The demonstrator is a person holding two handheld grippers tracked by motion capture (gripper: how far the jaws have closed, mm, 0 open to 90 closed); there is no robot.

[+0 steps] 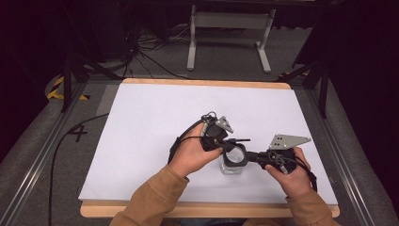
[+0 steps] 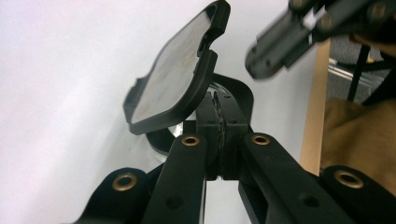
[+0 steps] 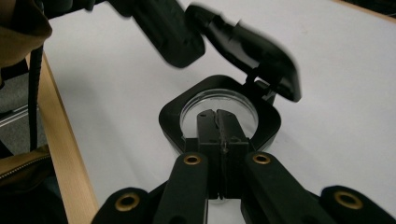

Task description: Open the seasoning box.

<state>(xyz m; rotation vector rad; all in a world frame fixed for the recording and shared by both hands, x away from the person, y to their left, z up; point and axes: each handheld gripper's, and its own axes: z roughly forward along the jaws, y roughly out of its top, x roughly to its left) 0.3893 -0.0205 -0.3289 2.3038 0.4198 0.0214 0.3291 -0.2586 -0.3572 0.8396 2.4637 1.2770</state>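
Note:
A small clear jar [image 1: 232, 168] with a black square collar [image 3: 172, 122] stands on the white table [image 1: 155, 117], near its front. Its black hinged lid [image 3: 261, 49] is swung up and open; the left gripper view shows the lid's pale underside [image 2: 175, 70]. My left gripper [image 2: 217, 105] is shut on the lid's free edge and comes in from the jar's left [image 1: 229, 140]. My right gripper [image 3: 217, 125] is shut on the collar's near rim, reaching from the right [image 1: 253, 157]. The jar's glass opening [image 3: 219, 105] looks empty.
The table's wooden front edge [image 1: 207, 211] lies just below the person's tan sleeves [image 1: 155, 193]. Behind the table a grey metal stand [image 1: 230, 28] and black cables [image 1: 146, 52] sit on the floor. Dark frame rails [image 1: 42, 146] run along both sides.

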